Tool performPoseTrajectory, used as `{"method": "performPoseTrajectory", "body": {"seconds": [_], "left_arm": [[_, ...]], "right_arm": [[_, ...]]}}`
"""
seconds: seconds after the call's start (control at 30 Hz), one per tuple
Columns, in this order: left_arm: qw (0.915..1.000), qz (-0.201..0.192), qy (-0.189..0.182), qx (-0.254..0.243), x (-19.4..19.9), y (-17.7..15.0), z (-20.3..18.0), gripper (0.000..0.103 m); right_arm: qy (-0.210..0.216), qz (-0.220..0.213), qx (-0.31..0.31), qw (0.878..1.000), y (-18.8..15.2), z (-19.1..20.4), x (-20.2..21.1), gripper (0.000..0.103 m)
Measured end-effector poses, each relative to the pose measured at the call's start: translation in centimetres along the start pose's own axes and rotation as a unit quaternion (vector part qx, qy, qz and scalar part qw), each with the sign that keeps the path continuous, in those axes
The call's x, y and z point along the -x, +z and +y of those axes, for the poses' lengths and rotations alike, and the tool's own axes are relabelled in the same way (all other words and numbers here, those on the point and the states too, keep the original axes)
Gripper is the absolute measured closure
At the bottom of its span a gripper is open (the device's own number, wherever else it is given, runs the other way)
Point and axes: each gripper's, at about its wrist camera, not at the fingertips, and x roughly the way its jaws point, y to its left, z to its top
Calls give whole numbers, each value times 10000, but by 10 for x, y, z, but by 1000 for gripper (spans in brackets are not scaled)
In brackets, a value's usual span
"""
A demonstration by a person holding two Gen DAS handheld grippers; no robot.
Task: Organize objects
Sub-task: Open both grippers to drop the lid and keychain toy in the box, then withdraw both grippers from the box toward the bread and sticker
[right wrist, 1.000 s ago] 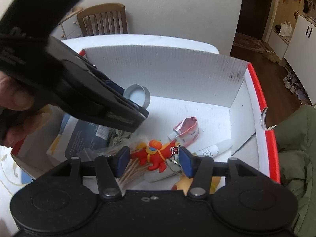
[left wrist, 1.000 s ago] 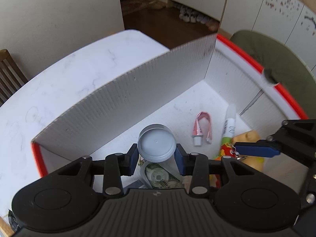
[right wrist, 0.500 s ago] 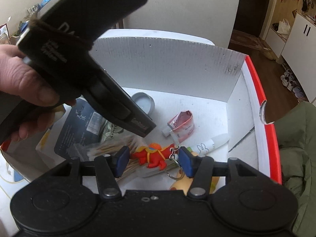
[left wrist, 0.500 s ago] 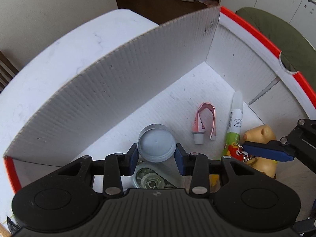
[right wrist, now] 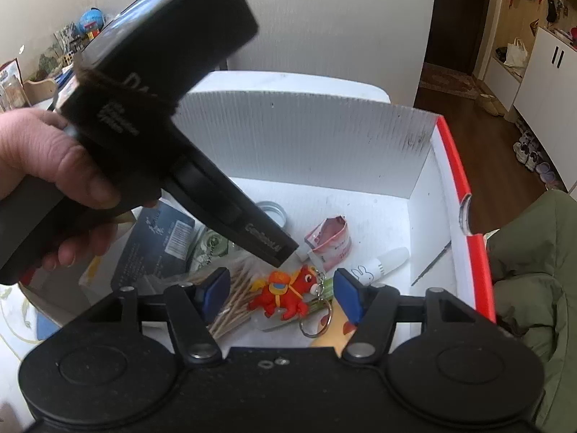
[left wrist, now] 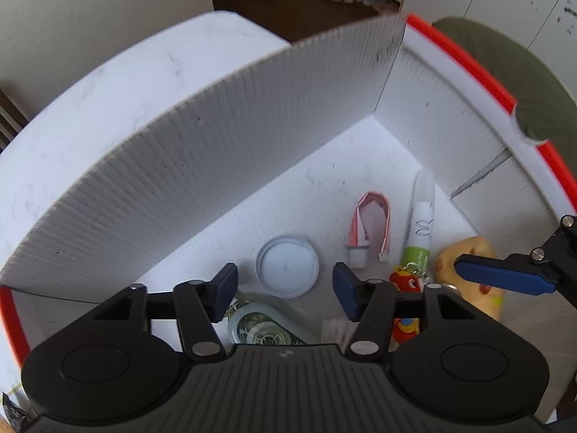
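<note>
A white box (left wrist: 414,86) with a red rim holds the items. A round grey lid (left wrist: 287,270) lies flat on its floor, open side up. Just right of it lies a folded pink tube (left wrist: 368,227), then a white pen (left wrist: 420,216) with a green end. A red horse keychain (right wrist: 285,294) lies on toothpicks (right wrist: 234,299), near a dark packet (right wrist: 158,241) and what may be a tape roll (left wrist: 259,330).
</note>
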Motion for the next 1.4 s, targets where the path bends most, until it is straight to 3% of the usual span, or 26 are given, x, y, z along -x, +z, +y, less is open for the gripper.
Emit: {"method": "performPoseTrajectory", "body": {"seconds": [0.53,0.7,0.77,0.97,1.1,1.17,1.4], "left_arm": [[9952,-967,-96,85,71,-31,4,43],[9920,-1252,-105,119,98,-51,8,43],[9904,-1370,-138,147,109,-58,11,36],[9847,-1729,-159,150,141,-83,15,30],[9809,-1911,-271,236,158,-104,21,29],[9794,-1972,-309,309,166,-116,23,23],[9747,-2155,-305,504,186,-160,36,23]], "right_arm": [[64,-326,-103,9994,-1,6,39,28],[105,-470,-123,9988,-2,13,54,19],[125,-538,-146,9984,-4,16,60,16],[177,-769,-276,9965,-8,24,79,5],[280,-901,-399,9947,-12,29,88,3],[350,-966,-432,9938,-14,34,92,2],[530,-1257,-493,9894,-17,61,105,1]]}}
